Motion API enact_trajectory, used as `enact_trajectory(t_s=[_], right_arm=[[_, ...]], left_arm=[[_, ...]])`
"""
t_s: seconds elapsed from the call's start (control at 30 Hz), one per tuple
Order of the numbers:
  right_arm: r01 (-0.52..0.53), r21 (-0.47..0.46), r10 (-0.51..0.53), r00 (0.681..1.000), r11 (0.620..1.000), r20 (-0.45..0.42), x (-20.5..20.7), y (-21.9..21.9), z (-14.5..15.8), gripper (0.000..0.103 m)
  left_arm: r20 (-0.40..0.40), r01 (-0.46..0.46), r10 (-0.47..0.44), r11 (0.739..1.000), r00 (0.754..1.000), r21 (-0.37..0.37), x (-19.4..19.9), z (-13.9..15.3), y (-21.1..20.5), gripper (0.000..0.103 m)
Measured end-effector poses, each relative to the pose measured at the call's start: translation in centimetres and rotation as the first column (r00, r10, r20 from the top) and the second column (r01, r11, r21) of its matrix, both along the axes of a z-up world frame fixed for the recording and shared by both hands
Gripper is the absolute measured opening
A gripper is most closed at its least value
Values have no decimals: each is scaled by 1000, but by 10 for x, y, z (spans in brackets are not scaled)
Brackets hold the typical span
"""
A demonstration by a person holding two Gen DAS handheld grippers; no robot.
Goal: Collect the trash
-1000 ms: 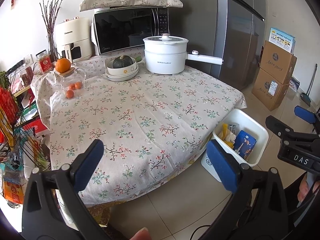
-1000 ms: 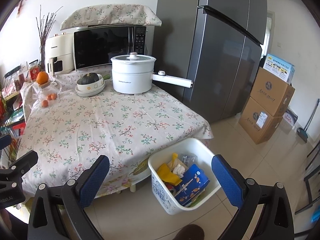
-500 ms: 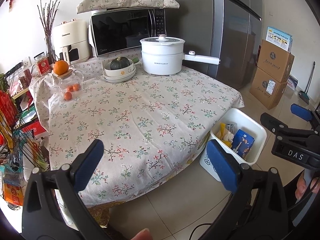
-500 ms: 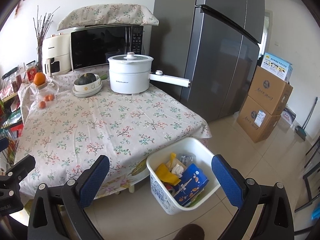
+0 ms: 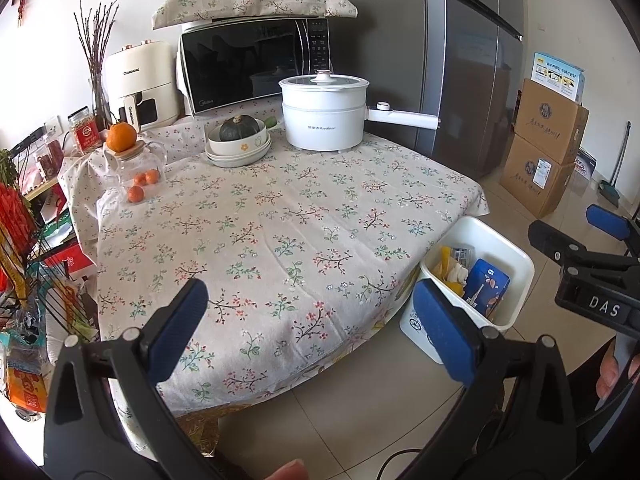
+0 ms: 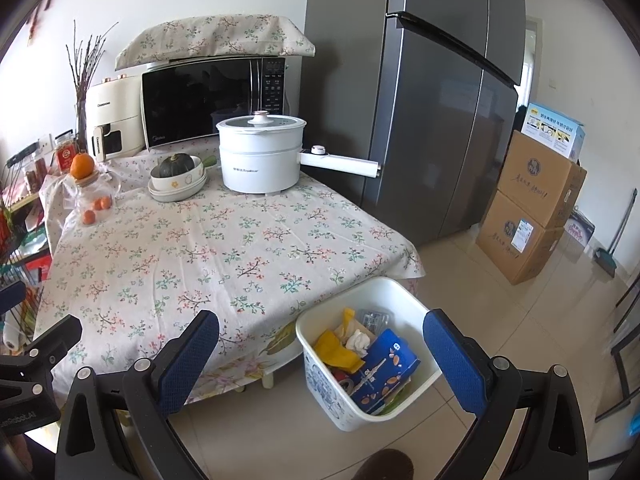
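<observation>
A white bin (image 6: 400,296) (image 5: 516,256) stands on the floor at the table's right corner. Inside it lie a blue carton (image 6: 384,368) (image 5: 486,288), yellow wrapping (image 6: 336,350), crumpled white paper (image 6: 358,338) and a clear plastic piece (image 6: 374,318). My right gripper (image 6: 320,356) hovers open, held back from the bin, with nothing between its blue pads. Over the near table edge, my left gripper (image 5: 310,322) is likewise open and empty. The floral tablecloth (image 5: 280,220) carries no loose trash that I can see.
At the table's back stand a white pot (image 5: 324,112), a microwave (image 5: 256,64), bowls with a squash (image 5: 238,140), a glass jar with oranges (image 5: 136,164). A grey fridge (image 6: 440,100) and cardboard boxes (image 6: 532,208) stand to the right. A wire rack (image 5: 24,260) crowds the left.
Both grippers have drawn back slightly from the table and bin, still open. Nothing on the table or in the bin has moved.
</observation>
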State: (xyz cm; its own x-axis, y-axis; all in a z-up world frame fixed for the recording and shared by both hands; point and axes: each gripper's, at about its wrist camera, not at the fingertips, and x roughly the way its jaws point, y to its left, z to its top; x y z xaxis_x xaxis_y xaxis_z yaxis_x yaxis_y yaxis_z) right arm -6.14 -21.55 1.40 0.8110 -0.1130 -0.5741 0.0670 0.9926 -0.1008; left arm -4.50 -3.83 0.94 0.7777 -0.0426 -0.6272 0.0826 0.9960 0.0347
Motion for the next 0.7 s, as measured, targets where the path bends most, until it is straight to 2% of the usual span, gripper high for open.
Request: enact_trajectory(t_s=[0.57, 0.7], right_arm=[[-12, 10, 12, 1000, 1000, 0, 2, 4, 4, 103], [-35, 4, 35, 999, 999, 7, 5, 15, 3, 103]], left_arm=[[-8, 18, -18, 1000, 1000, -12, -1, 4, -1, 102], [-16, 4, -5, 999, 1000, -51, 5, 10, 9, 102]])
